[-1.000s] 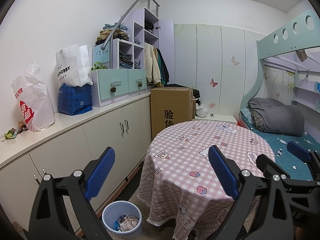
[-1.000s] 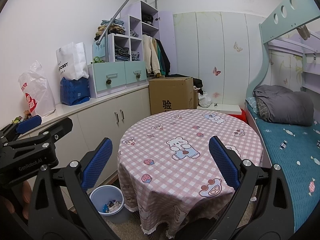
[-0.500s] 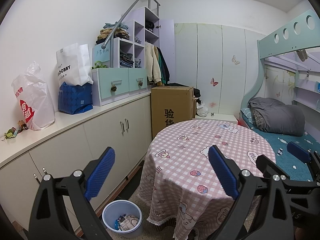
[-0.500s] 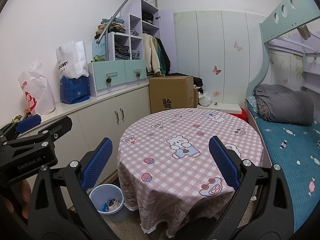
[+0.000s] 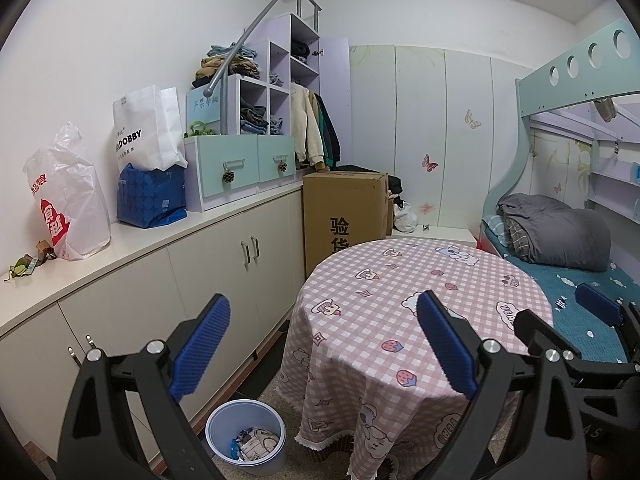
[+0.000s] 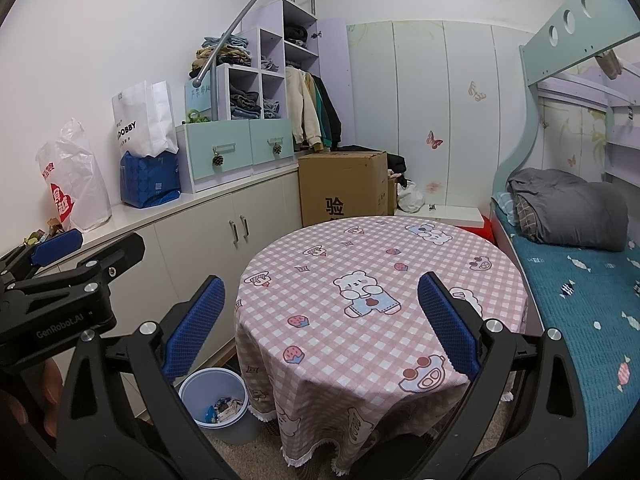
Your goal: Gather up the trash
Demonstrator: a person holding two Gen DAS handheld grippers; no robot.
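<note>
Held both grippers high over the near edge of the room, side by side, facing the far wall. Left gripper [image 5: 322, 344] spread wide, nothing between its blue pads [image 5: 200, 346]. Right gripper [image 6: 320, 324] likewise released and empty, pads [image 6: 448, 322] well apart. Saw the left gripper's black frame and one blue pad at the left edge of the right wrist view, with part of a hand [image 6: 24, 404] below it.

Found the bin [image 5: 246, 436], pale blue and round, on the floor low and near, between the cabinet [image 5: 224, 276] on the left and the table [image 5: 420, 300] on the right, just beside the hanging tablecloth hem. Noted trash [image 5: 254, 442] already inside it: crumpled wrappers and paper, details too small to tell. Spotted a few more scraps [image 5: 30, 262] on the counter at the near left, beside a white plastic bag [image 5: 66, 200] with red print.

Saw the table top, in pink check with cartoon figures, bare. Further along the counter, a blue bag [image 5: 152, 196] with a white paper bag [image 5: 146, 128] standing in it, then mint drawers [image 5: 240, 164] under shelves of folded clothes. Past the cabinet, a cardboard box [image 5: 344, 208] on the floor. At the right, a bed [image 6: 580, 292] with a grey duvet [image 6: 568, 208] rolled at its far end.
</note>
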